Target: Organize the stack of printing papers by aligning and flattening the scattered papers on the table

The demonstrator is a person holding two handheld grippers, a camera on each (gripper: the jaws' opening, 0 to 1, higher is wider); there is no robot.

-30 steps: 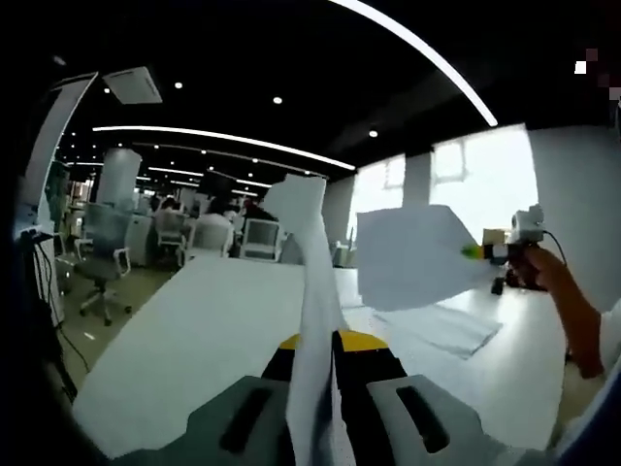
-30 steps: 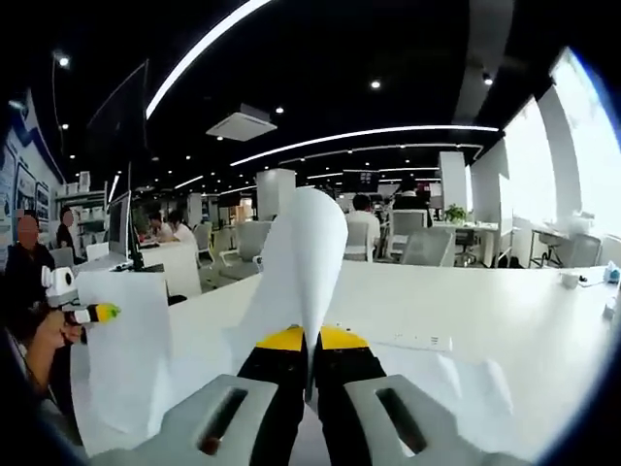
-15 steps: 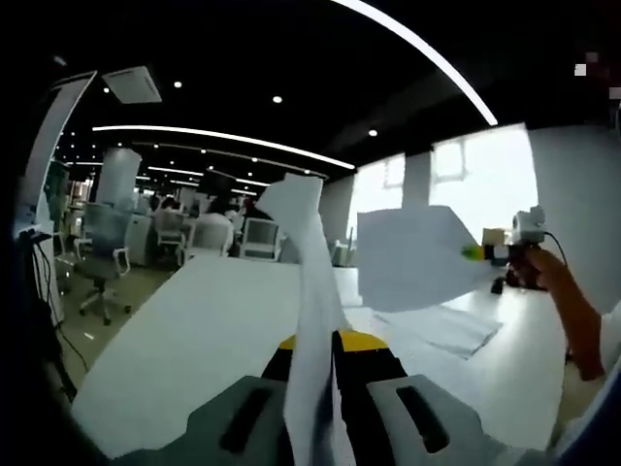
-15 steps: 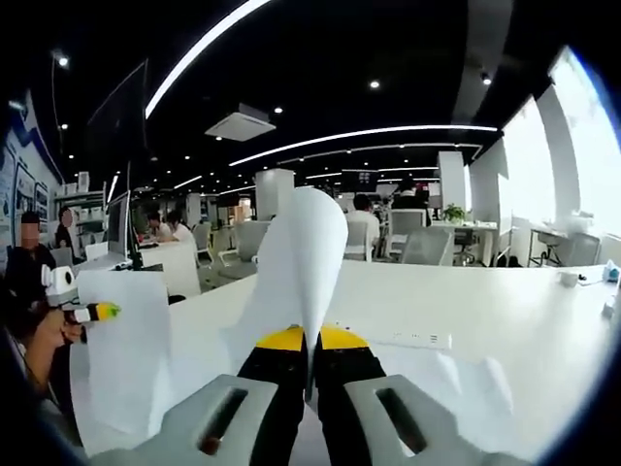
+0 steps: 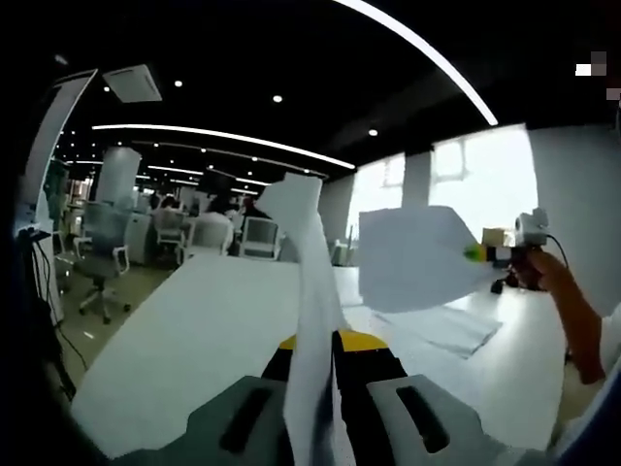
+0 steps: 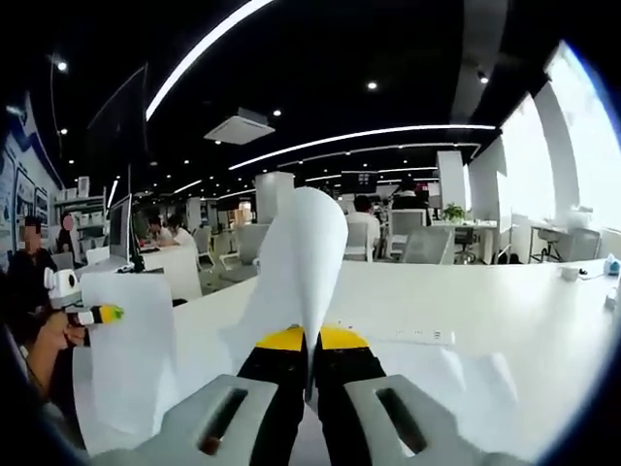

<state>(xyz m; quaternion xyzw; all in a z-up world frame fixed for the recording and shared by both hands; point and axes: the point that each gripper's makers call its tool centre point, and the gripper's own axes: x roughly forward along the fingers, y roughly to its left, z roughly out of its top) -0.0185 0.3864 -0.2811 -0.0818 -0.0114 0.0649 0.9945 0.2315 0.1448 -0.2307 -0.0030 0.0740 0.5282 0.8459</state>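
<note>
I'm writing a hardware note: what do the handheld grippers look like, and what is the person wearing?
Each gripper has grey jaws with dark slots and a yellow band between black inner parts: left gripper, right gripper. Seen from afar, they show yellow-green tips. A dark cable trails from the right one. A white sleeve shows.

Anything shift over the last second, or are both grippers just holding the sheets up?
Nothing visibly changed. The left gripper stays shut on its paper sheet and the right gripper on the other sheet, both held above the white table. More papers still lie flat on it.
</note>
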